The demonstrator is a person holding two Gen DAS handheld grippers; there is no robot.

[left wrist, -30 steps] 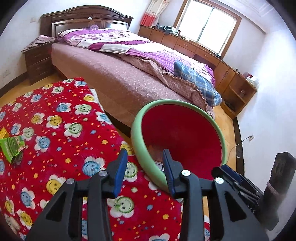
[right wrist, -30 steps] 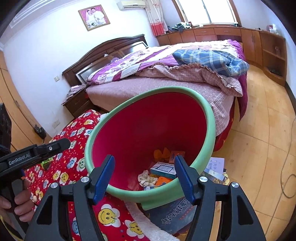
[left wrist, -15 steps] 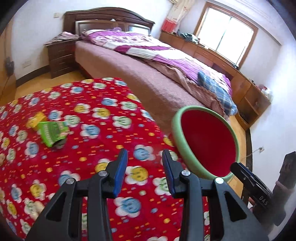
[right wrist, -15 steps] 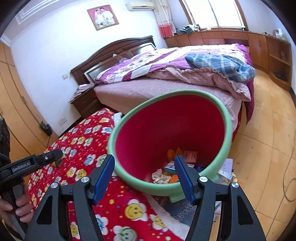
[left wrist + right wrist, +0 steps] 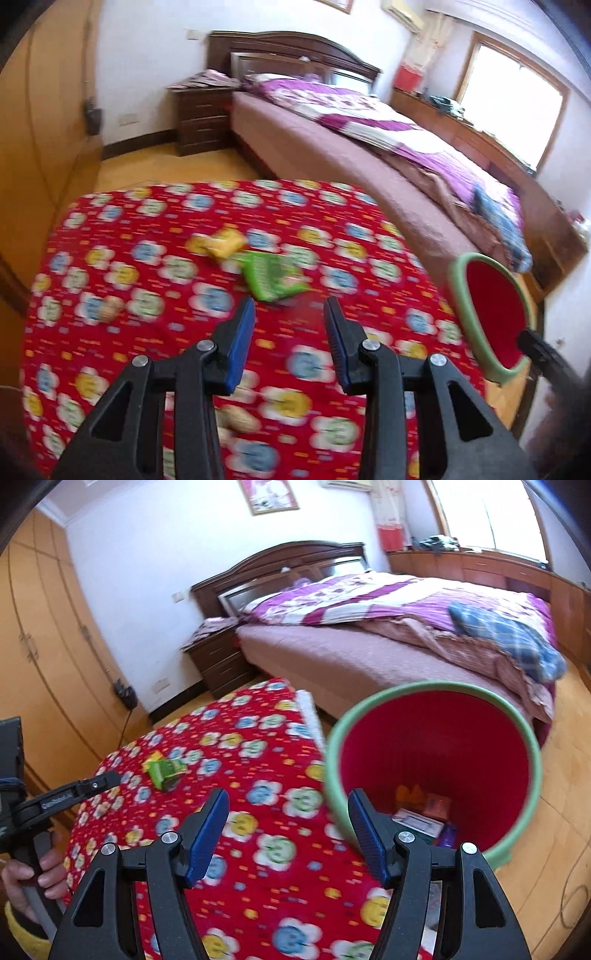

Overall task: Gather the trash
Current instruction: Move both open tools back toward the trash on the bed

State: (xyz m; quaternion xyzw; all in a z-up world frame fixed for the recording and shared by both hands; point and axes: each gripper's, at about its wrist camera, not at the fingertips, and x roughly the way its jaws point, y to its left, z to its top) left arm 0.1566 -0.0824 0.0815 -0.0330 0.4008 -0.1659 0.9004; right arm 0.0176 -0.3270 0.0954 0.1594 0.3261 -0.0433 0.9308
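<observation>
Your left gripper (image 5: 289,325) and right gripper (image 5: 289,821) both hung parted and empty over the red flowered cloth (image 5: 155,325), one green wrapper (image 5: 273,275) and one yellow wrapper (image 5: 223,243) lying mid-cloth with bare cloth around them, one red bin (image 5: 436,771) at its bedward edge.

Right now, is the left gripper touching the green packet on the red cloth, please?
Apart: the left wrist view shows red cloth between the left gripper fingertips and green packet.
</observation>
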